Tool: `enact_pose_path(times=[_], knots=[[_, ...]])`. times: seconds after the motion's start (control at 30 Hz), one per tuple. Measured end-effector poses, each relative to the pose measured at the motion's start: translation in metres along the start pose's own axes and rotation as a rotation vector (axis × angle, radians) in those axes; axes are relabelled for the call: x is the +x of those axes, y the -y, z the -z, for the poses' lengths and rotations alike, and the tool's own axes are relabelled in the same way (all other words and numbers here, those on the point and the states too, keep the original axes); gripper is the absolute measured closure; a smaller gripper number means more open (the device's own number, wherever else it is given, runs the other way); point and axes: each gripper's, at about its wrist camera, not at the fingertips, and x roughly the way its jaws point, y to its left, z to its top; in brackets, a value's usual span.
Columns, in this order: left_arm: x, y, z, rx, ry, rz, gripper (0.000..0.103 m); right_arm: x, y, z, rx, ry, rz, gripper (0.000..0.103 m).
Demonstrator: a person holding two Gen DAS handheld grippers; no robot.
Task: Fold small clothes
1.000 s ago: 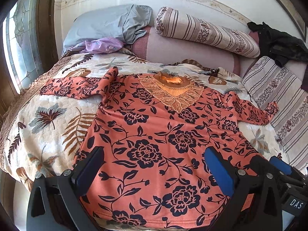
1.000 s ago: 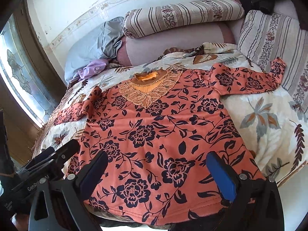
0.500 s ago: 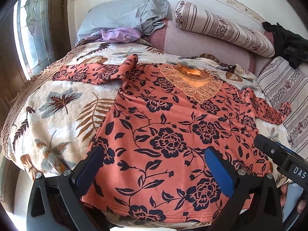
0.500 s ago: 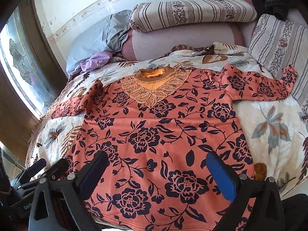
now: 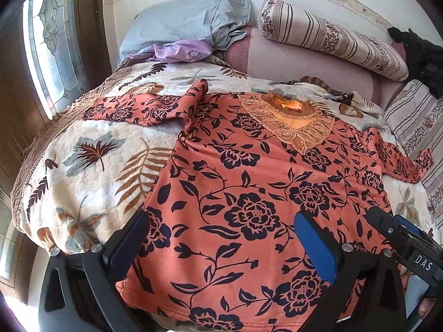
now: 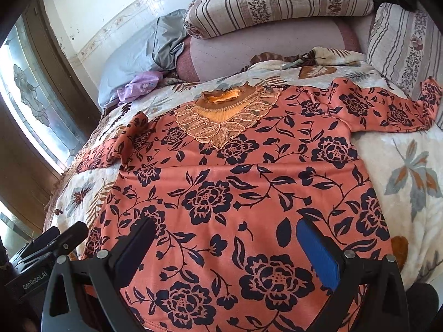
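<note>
An orange long-sleeved top (image 5: 249,182) with dark flowers and a lace collar (image 5: 293,121) lies spread flat on the bed, both sleeves out to the sides. My left gripper (image 5: 221,238) hovers open above its lower left part, near the hem. In the right wrist view the same top (image 6: 235,182) fills the middle, and my right gripper (image 6: 227,243) is open over the lower middle of the top. Neither gripper holds cloth. The right gripper's body shows at the left view's lower right edge.
The bed carries a cream leaf-print quilt (image 5: 91,160). Striped bolsters (image 5: 329,38), a grey pillow (image 5: 188,22) and a purple cloth (image 5: 180,51) lie at the head. A dark garment (image 5: 420,52) sits at the far right. A stained-glass window (image 5: 47,44) stands on the left.
Both grippers have moved left and a little closer over the top's lower part; the left view now shows more of the quilt and the left sleeve. The top has not moved.
</note>
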Motion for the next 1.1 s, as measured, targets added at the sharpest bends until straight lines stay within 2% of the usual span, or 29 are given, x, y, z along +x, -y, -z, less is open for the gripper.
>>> enact_pose_path(times=[0.33,0.7,0.8,0.87,0.93,1.03,1.1], knots=[[-0.001,0.026,0.001,0.066,-0.007,0.016,0.000,-0.009,0.021,0.009,0.037,0.014,0.008,0.000],[0.003,0.035,-0.004,0.078,-0.011,0.027,0.000,-0.008,0.025,0.005,0.035,0.013,0.011,0.000],[0.008,0.031,-0.006,0.084,-0.019,0.043,0.000,-0.006,0.028,0.002,0.034,0.007,-0.024,0.000],[0.016,0.018,-0.008,0.077,-0.036,0.089,0.000,-0.005,0.044,0.000,0.082,0.001,-0.097,0.000],[0.027,-0.006,-0.011,0.025,-0.052,0.093,0.000,-0.006,0.074,-0.004,0.172,0.010,-0.141,0.001],[0.050,-0.044,-0.014,-0.088,-0.109,0.048,0.000,-0.012,0.137,-0.012,0.339,0.049,-0.119,0.001],[0.062,-0.061,-0.014,-0.149,-0.138,0.047,0.000,-0.019,0.183,-0.016,0.442,0.087,-0.083,0.001]])
